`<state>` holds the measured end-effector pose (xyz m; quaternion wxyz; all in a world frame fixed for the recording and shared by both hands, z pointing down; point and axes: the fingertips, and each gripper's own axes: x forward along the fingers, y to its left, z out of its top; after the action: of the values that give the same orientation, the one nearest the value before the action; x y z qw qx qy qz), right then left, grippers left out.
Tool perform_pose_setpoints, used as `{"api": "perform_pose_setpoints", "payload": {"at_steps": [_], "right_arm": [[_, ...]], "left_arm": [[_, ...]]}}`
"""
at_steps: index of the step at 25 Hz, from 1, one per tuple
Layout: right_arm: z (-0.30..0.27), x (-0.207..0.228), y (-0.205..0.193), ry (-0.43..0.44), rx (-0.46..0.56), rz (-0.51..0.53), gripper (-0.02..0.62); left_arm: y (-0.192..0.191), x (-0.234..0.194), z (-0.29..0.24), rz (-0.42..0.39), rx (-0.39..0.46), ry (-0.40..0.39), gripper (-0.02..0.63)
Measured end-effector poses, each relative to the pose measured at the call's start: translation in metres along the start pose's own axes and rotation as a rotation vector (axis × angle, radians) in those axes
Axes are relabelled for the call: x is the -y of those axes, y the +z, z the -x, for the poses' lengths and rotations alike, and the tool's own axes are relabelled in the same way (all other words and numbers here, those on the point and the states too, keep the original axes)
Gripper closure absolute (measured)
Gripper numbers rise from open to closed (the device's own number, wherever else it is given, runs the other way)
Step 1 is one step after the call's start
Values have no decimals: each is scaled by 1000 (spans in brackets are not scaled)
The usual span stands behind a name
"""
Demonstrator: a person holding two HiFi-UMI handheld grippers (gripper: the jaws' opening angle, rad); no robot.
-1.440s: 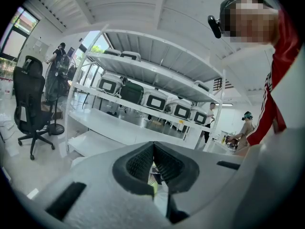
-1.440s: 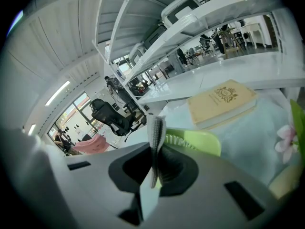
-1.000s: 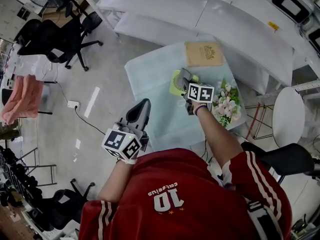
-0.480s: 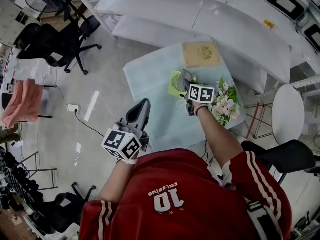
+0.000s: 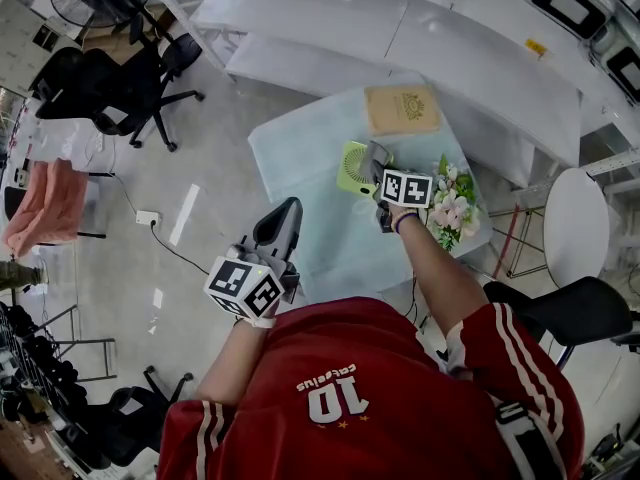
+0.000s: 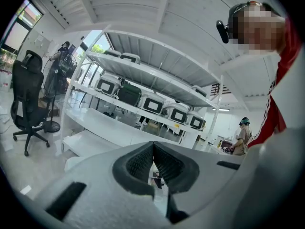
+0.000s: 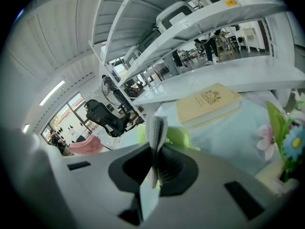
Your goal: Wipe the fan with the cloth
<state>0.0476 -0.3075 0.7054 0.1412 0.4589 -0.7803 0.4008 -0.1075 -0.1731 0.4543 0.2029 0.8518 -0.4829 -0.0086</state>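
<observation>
Pinching the cloth (image 7: 157, 136), right tool (image 7: 155, 168) just beside the green fan (image 5: 351, 169), left tool (image 6: 153, 163) pressed together, empty

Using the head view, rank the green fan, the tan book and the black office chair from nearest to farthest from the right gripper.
1. Green fan: on the table, right at the tips of the right gripper.
2. Tan book: farther back on the same table, near its far edge.
3. Black office chair: off the table, far to the left.

Book (image 5: 405, 108) behind fan (image 5: 352, 166), flowers (image 5: 455, 206) perhaps close beside it.
</observation>
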Motion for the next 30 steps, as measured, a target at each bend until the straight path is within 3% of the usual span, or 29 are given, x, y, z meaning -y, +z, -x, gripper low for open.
{"api": "perform_pose_setpoints", "payload": {"at_steps": [30], "right_arm": [[42,20,-3,-122,44,-26,574]], "left_arm": [[5,29,-7,-30,3,-105,600]]}}
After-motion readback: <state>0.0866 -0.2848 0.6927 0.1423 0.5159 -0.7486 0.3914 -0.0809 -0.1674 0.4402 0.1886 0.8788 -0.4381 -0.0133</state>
